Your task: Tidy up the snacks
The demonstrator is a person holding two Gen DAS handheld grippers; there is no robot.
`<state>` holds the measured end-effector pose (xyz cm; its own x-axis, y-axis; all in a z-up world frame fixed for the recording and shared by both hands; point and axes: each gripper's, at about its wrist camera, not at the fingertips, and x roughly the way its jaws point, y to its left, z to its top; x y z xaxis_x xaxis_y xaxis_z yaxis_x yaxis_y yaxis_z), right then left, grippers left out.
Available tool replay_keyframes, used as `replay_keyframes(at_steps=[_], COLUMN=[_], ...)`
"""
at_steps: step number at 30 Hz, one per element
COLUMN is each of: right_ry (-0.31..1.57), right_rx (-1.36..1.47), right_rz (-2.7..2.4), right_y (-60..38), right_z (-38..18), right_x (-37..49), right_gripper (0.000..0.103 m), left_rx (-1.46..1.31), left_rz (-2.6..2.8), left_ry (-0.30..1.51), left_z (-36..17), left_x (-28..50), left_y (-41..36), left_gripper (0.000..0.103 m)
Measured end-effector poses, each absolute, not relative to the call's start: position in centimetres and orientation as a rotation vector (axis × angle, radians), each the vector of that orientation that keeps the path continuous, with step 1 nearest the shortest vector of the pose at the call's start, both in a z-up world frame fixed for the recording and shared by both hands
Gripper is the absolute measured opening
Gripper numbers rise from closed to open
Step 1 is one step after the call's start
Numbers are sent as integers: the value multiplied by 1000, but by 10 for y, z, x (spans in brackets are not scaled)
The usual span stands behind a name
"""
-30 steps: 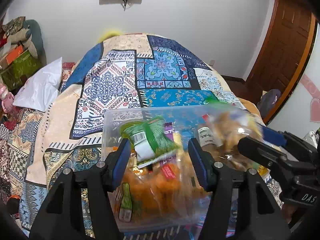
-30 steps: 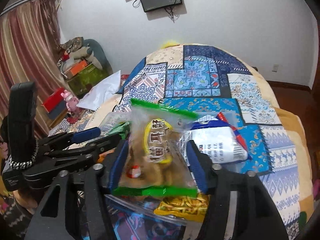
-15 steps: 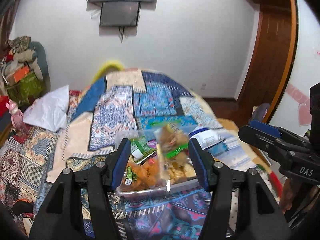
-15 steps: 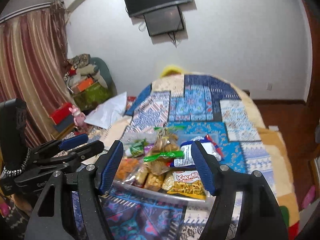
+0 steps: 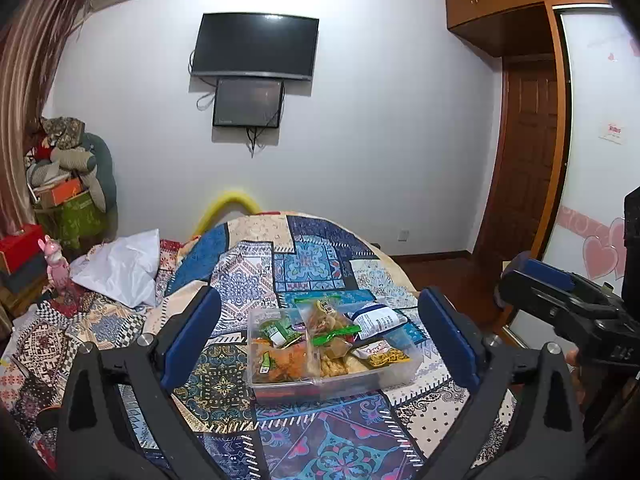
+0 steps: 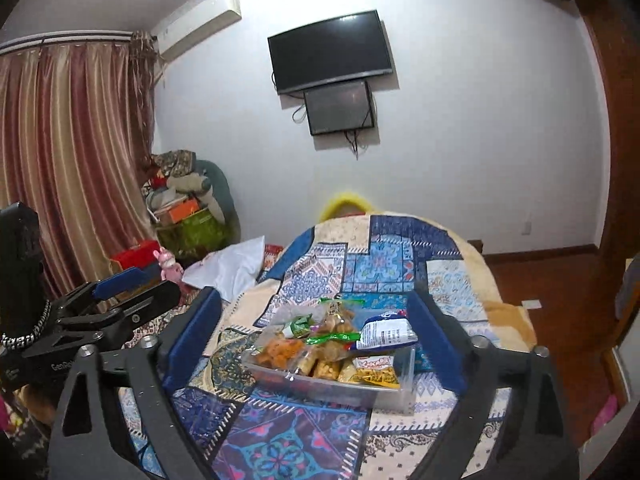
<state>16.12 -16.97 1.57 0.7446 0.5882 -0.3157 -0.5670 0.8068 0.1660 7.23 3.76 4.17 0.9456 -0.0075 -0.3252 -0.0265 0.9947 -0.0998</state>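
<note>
The snack packets [image 5: 320, 340] all sat in the clear tub [image 5: 400, 376] on the bed [image 5: 320, 440]; both the left tool [image 5: 318, 340] and right tool [image 6: 316, 340] were opening, empty, so organizing looked done.

The lower parts of the left hand-held gripper [image 5: 318, 336] are cut off by the bottom edge of its own view, and the same holds for the right hand-held gripper [image 6: 314, 338]. The print on the snack packets [image 5: 320, 338] in the clear container [image 5: 340, 386] is too small to be read, and the lowest packets are hidden under those above. The near end of the bed [image 6: 400, 440] is lost behind the gripper frames. The pile of belongings [image 5: 66, 178] in the corner cannot be sorted into separate things.
</note>
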Motion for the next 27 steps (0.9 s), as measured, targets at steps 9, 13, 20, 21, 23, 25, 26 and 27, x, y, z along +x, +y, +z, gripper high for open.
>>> replay_keyframes(at_steps=[9,13,20,21,23,25,26,27], right_ry=[352,351,354,353,354,355,356,357], right_rx=[45,39,28,25,21,21,20,19], right_rz=[599,592,587,586,584,583,584,584], right_y=[-172,-174,-172,-173,-172,-172,-172,-173], right_z=[15,14,13,12,12,12,12,11], right_x=[148,141,137,136,135,135,135,135], right_gripper=[103,103,103,103,103,103,103,103], left_rx=[-98,-99,-99,-98,-98,-99,-100,-100], left_rz=[4,3,4,4,4,4,4,3], left_ry=[318,323,328,329,329,330,330,331], left_z=[44,44,42,42,41,41,40,40], left_x=[55,53,51,50,50,50,51,51], left_y=[32,31,31,31,31,31,31,30], left_gripper=[101,101,101,101,101,101,101,101])
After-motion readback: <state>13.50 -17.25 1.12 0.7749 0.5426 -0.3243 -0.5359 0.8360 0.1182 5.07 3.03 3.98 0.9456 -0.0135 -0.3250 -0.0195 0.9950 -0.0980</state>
